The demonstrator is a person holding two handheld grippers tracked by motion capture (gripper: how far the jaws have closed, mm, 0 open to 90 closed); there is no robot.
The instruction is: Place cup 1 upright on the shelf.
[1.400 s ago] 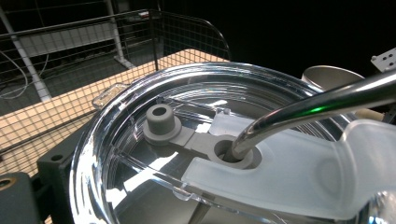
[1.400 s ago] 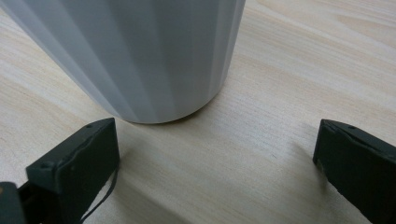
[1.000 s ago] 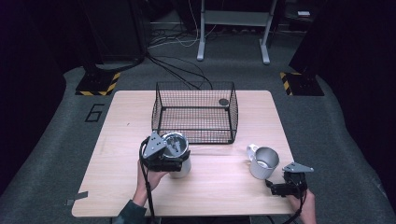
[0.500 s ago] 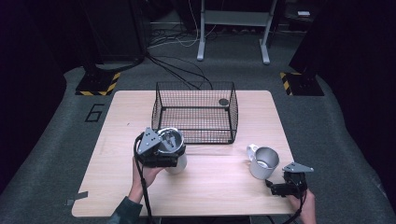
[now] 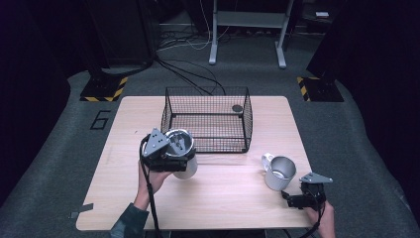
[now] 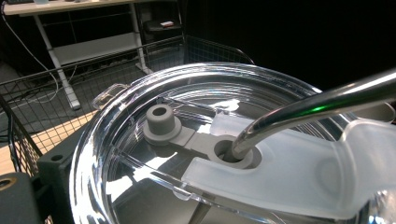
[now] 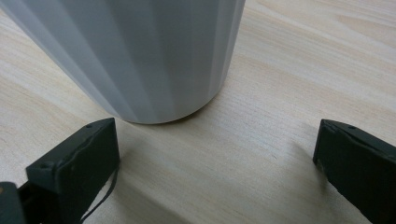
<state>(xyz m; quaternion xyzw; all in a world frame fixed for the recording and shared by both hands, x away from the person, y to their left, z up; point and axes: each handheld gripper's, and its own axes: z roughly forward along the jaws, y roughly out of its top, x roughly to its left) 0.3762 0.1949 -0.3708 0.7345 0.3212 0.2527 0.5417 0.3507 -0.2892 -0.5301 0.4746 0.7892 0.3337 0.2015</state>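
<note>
A white tumbler with a clear plastic lid (image 5: 182, 154) is gripped by the left gripper (image 5: 161, 152) and held just in front of the black wire basket (image 5: 208, 119), near its left corner, with the forearm raised from the near edge of the light wooden table (image 5: 237, 208). A metal straw (image 6: 317, 105) is seen through the lid. The right gripper (image 5: 303, 197) rests low at the table's near right, jaws spread wide, just short of the grey ribbed mug (image 5: 278, 171).

a pale tumbler (image 5: 184, 161) with a clear lid (image 6: 196, 140) and metal straw (image 6: 317, 100) sits in the left gripper (image 5: 166, 156), tilted. a grey ribbed mug (image 5: 278, 172) stands upright just ahead of the right gripper (image 5: 297, 201).
</note>
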